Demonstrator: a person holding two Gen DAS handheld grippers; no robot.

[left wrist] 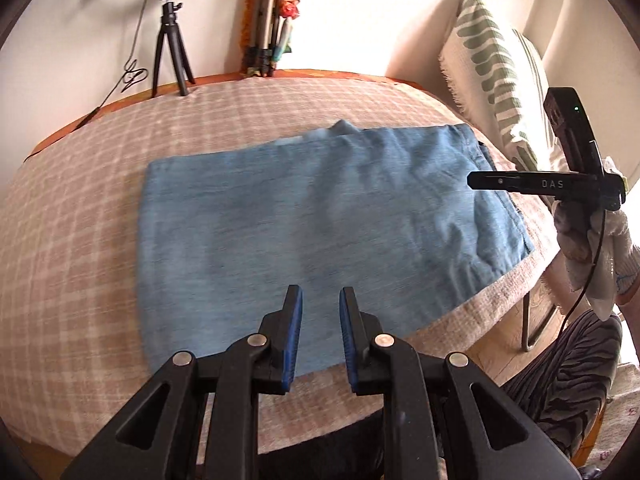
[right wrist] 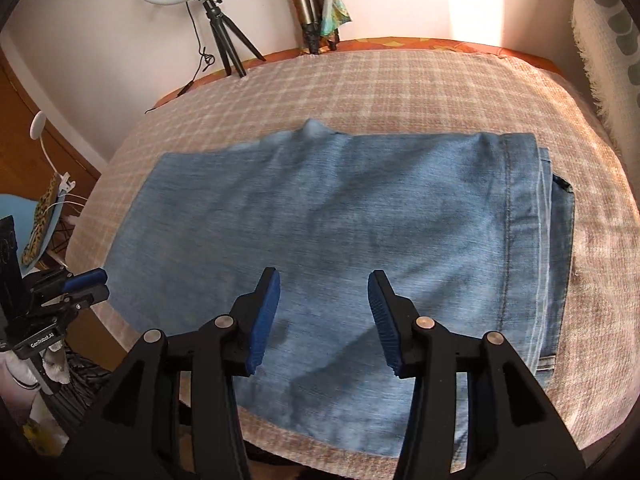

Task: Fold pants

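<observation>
Folded blue denim pants lie flat on a table under a beige checked cloth. In the left wrist view my left gripper hovers over the pants' near edge, its blue pads a narrow gap apart with nothing between them. My right gripper hangs over the near middle of the pants, jaws wide apart and empty. The stitched hem and layered edges lie on the right side. From the left wrist view the right gripper shows side-on over the pants' right edge, held by a gloved hand.
A ring light on a small tripod stands at the table's far left edge. A bundle of poles leans on the wall. A green-striped cushion rises at the right. A person's striped clothing is near the front right.
</observation>
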